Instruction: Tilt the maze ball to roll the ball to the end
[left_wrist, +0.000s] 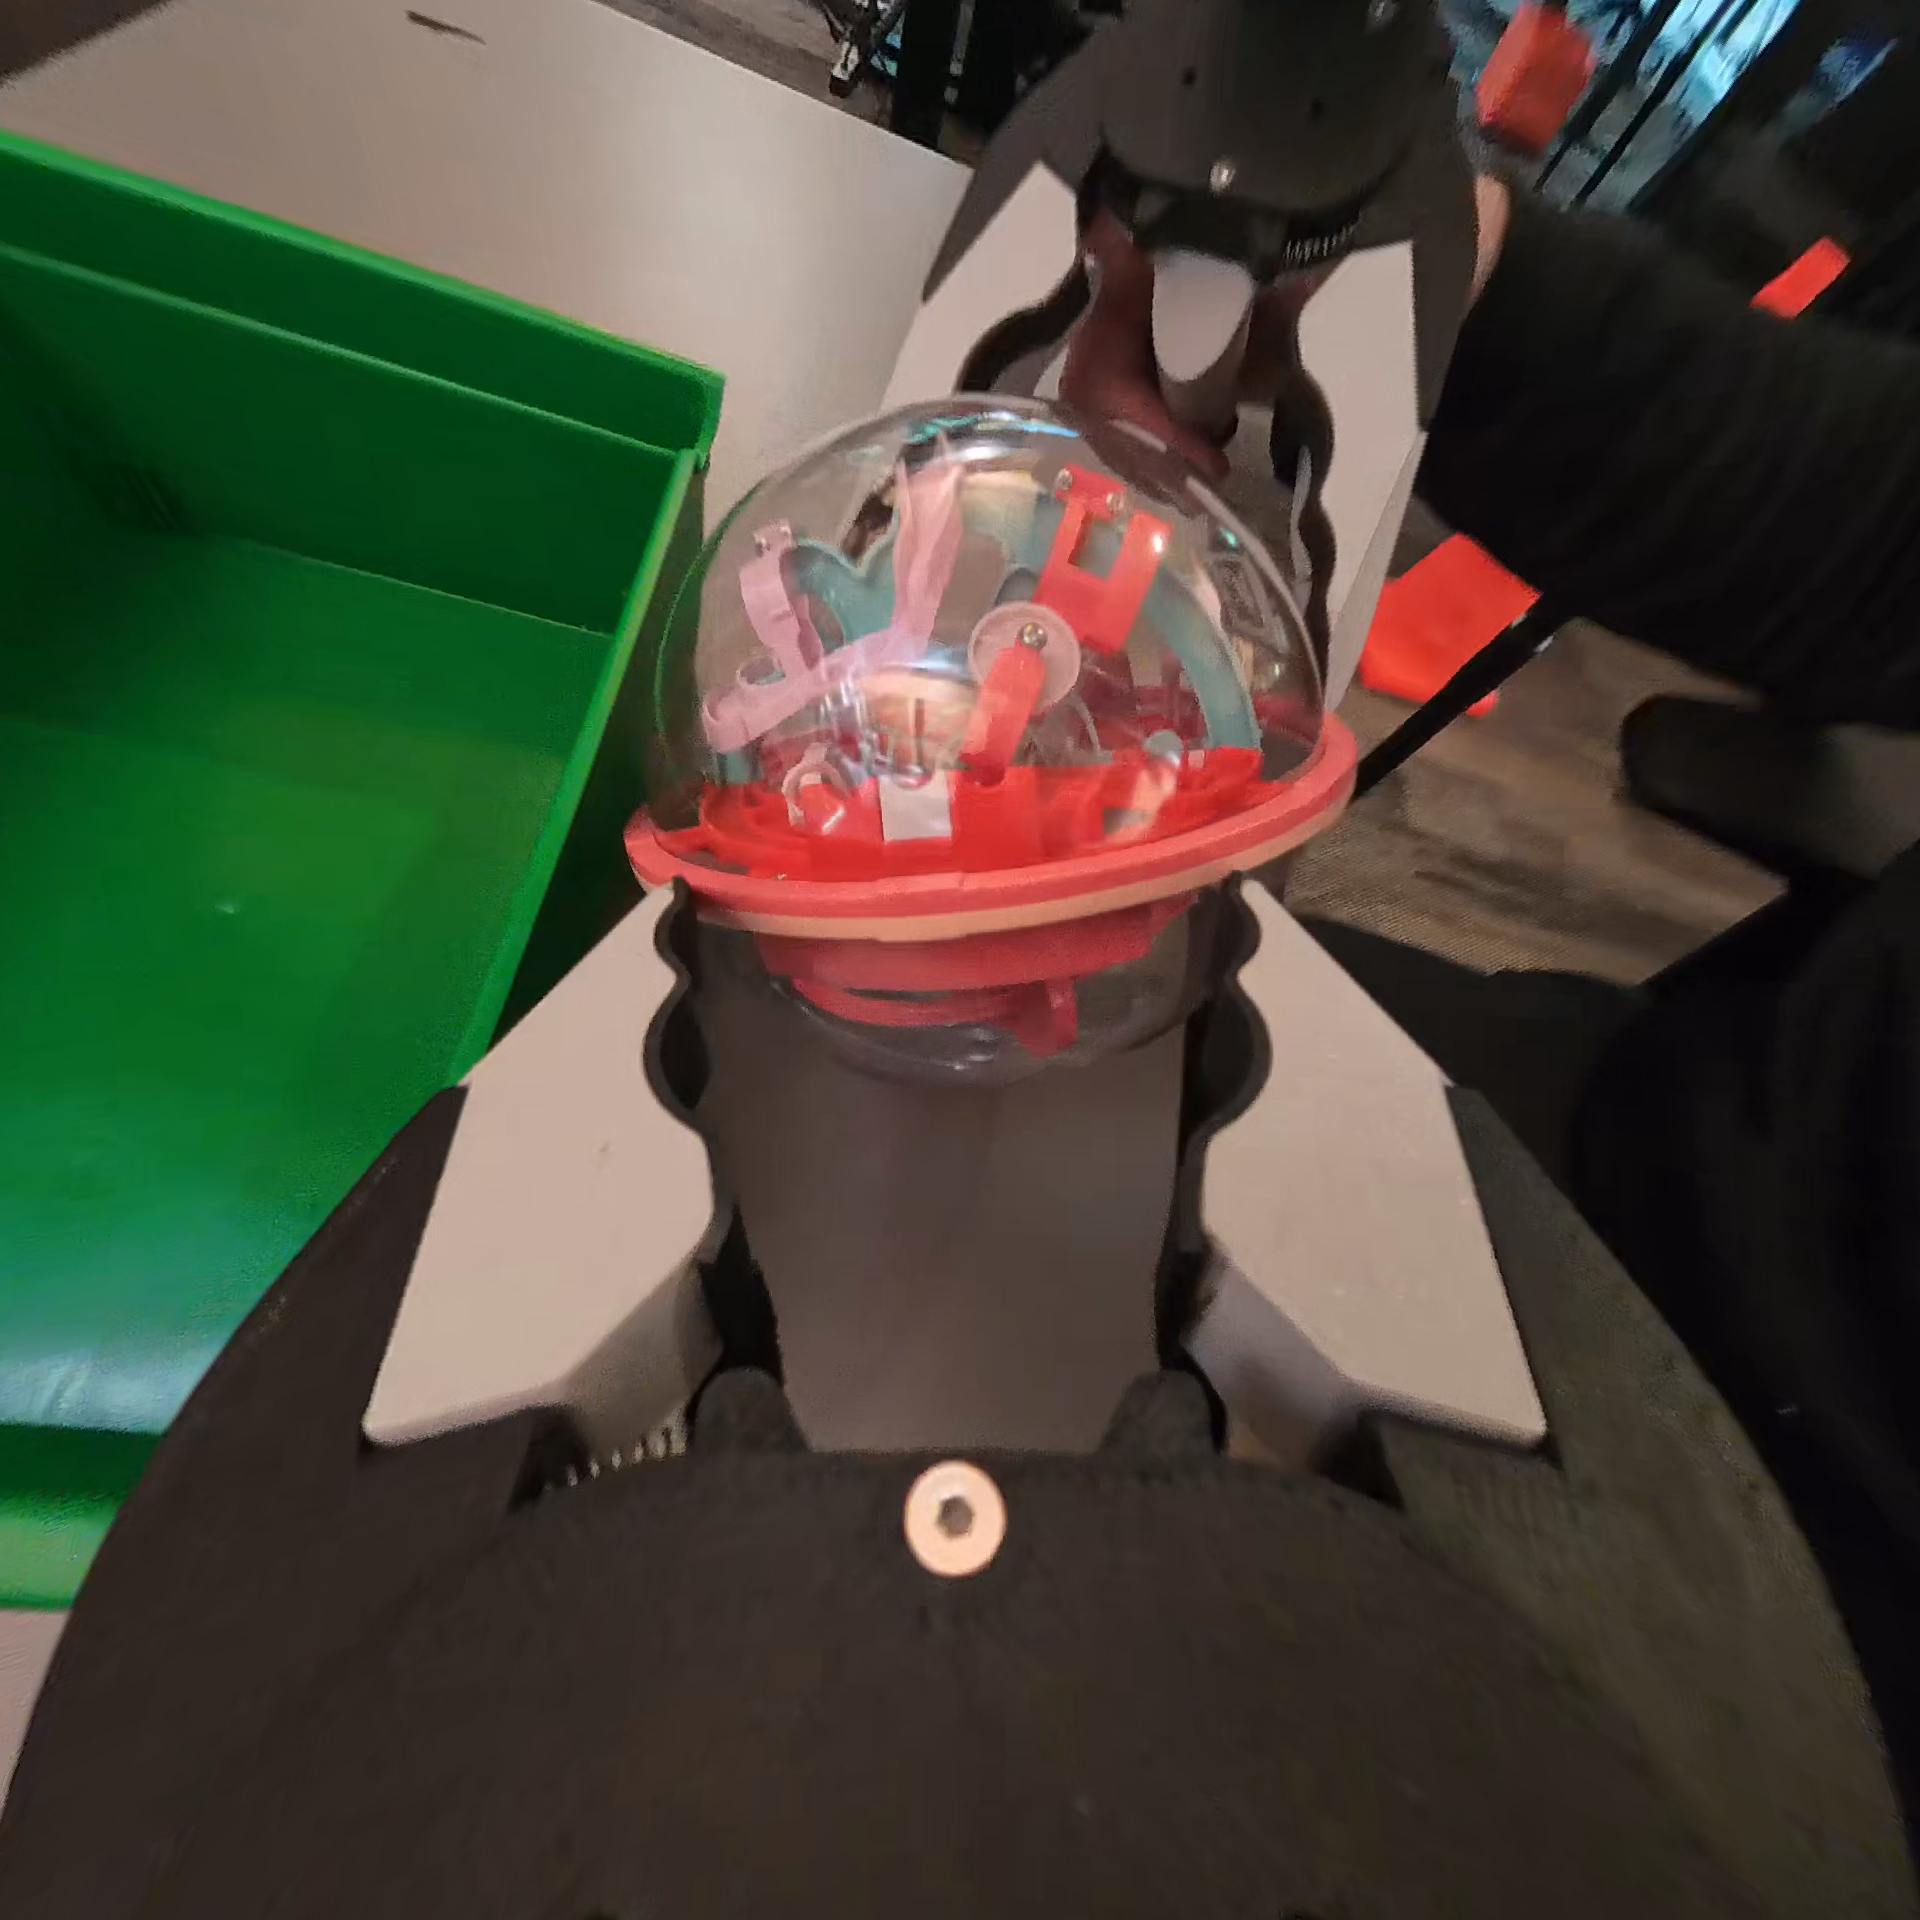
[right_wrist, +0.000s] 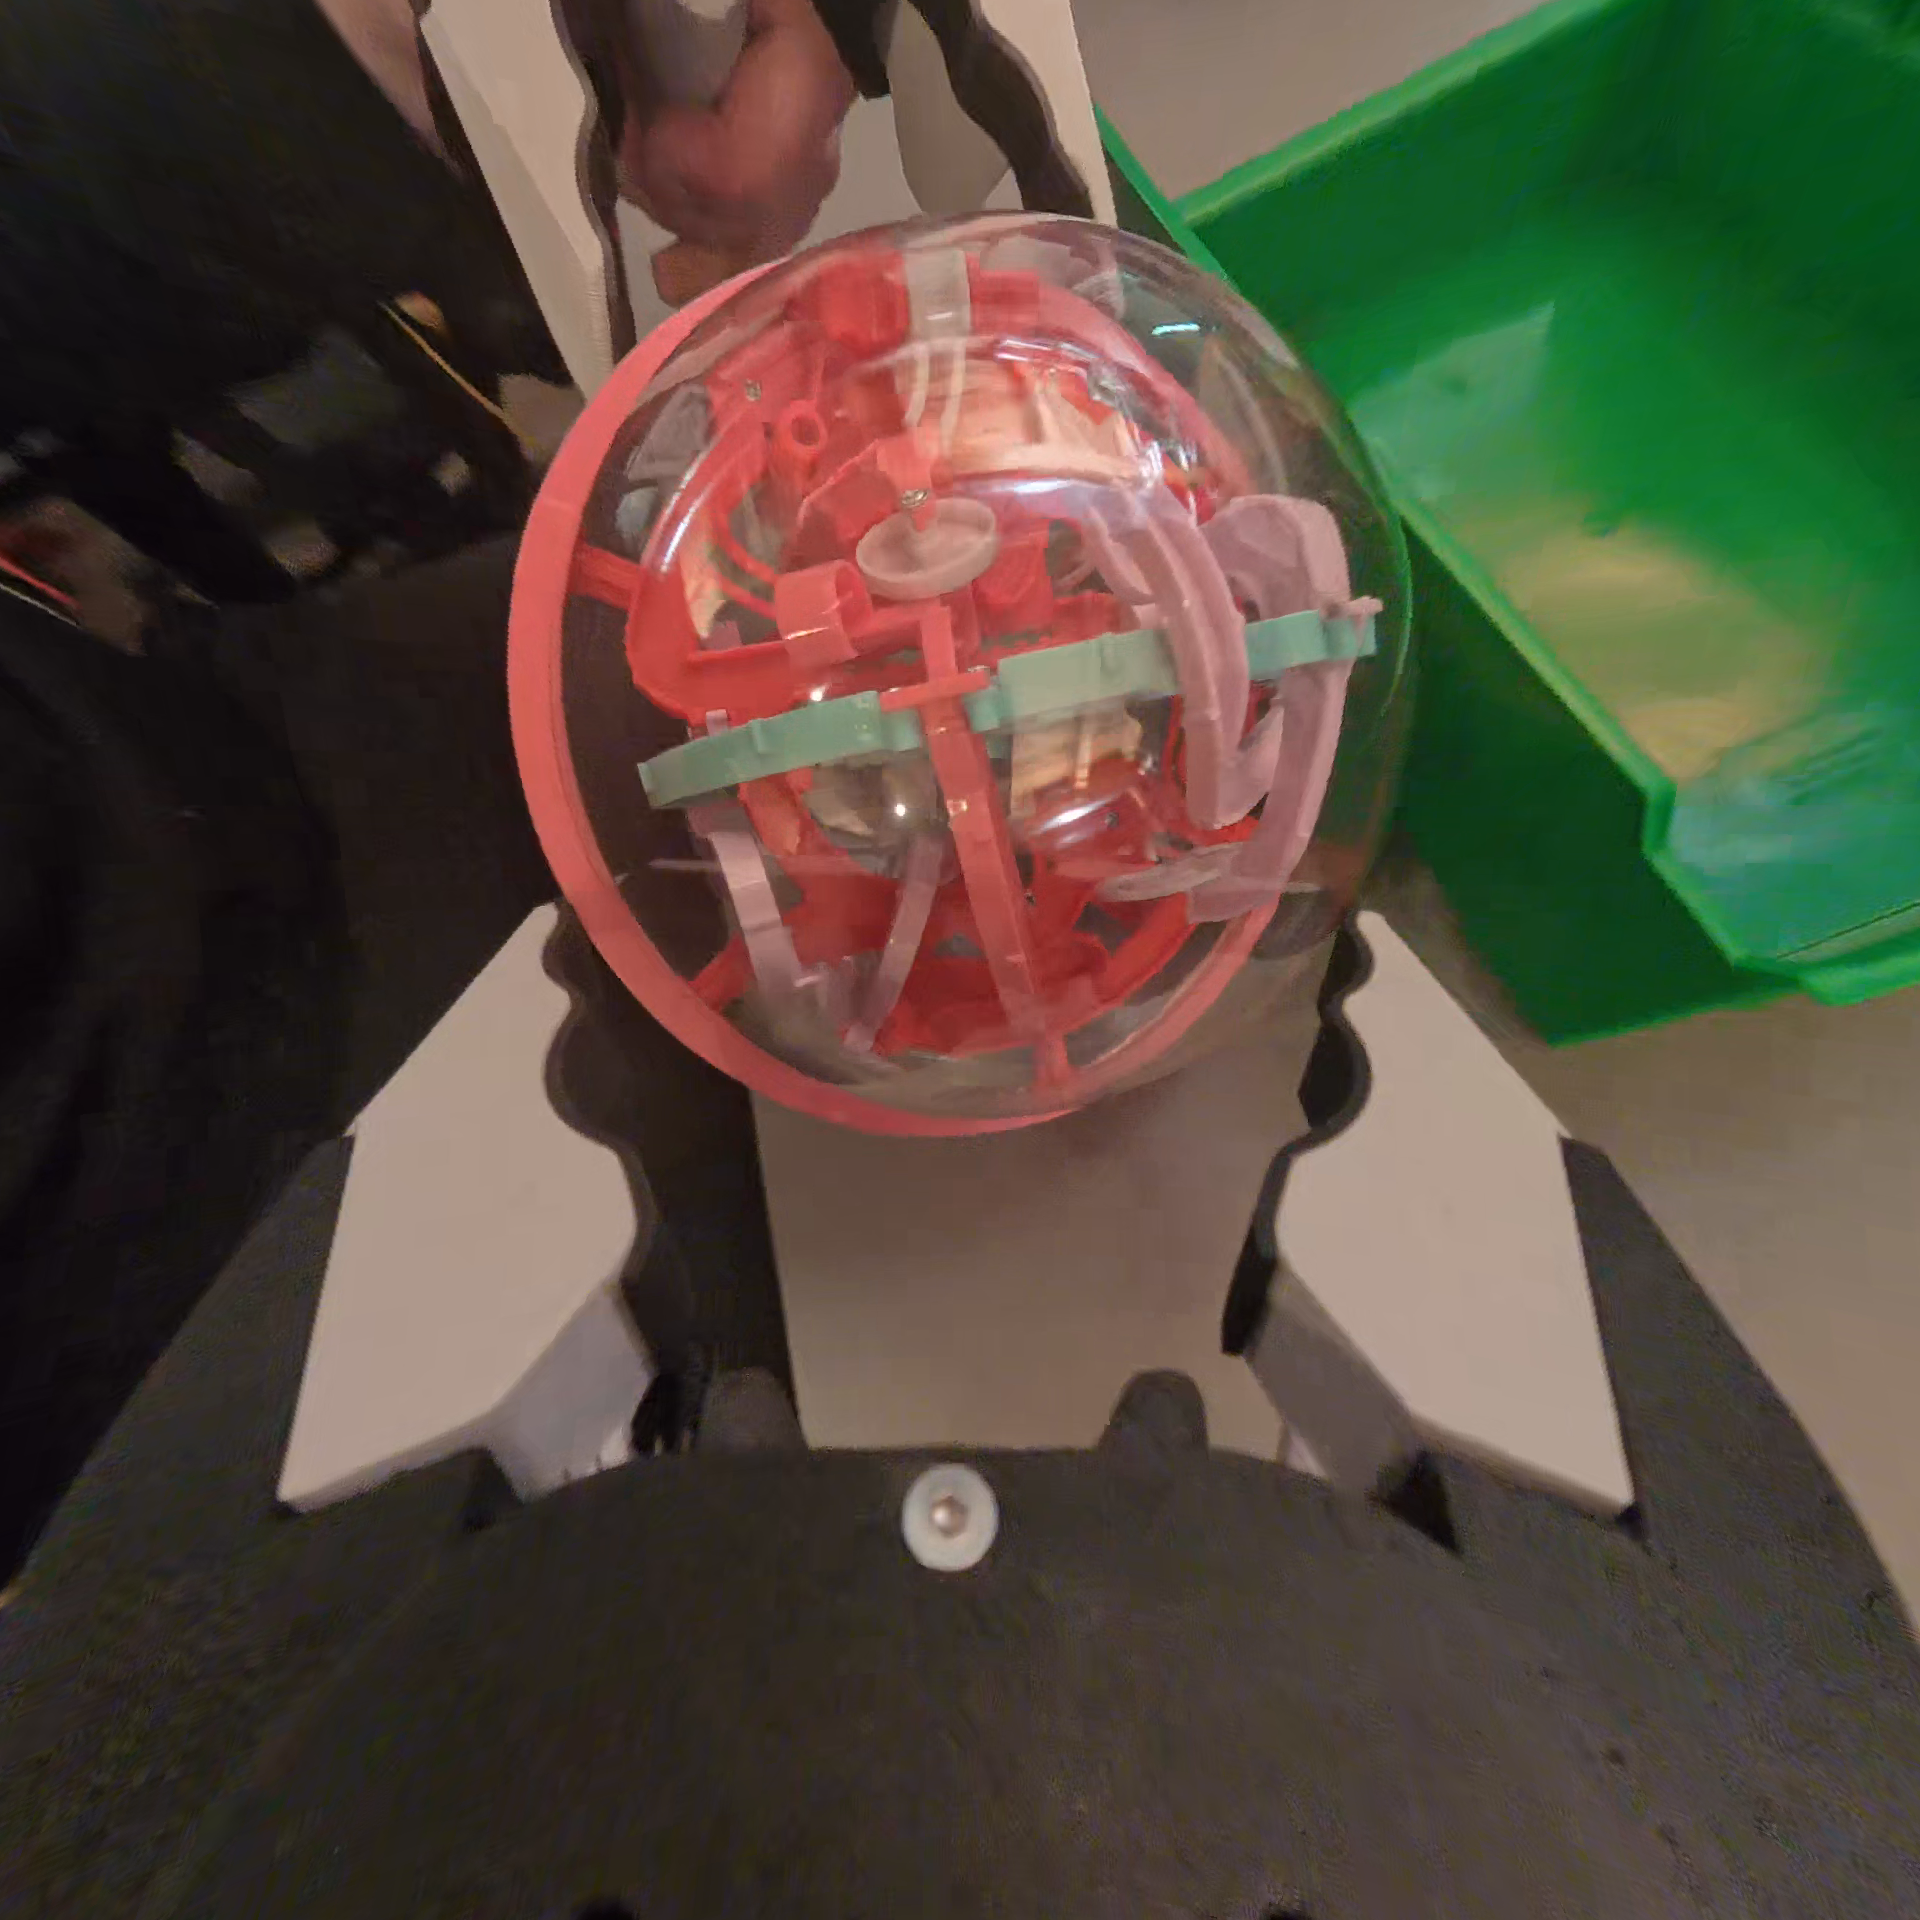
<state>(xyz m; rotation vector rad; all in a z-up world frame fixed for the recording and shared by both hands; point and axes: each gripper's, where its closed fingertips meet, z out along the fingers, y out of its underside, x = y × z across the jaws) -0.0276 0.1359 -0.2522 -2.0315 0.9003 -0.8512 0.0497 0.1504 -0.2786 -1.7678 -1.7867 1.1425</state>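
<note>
The maze ball (left_wrist: 977, 727) is a clear sphere with a red equator ring and red, pink and teal tracks inside. My left gripper (left_wrist: 956, 935) is shut on its lower half, and the ring lies about level. My right gripper (left_wrist: 1153, 416) grips it from the far side. In the right wrist view the maze ball (right_wrist: 956, 675) fills the middle with its ring steeply tilted. My right gripper (right_wrist: 961, 987) is shut on its near side and the left gripper (right_wrist: 821, 197) is behind it. I cannot pick out the small rolling ball among the tracks.
A green open bin (left_wrist: 312, 727) stands just left of the ball on the white table (left_wrist: 623, 208); it also shows in the right wrist view (right_wrist: 1662, 416). A person's dark sleeve (left_wrist: 1662, 468) and hand (right_wrist: 727, 156) are close behind the ball. The floor lies beyond the table edge.
</note>
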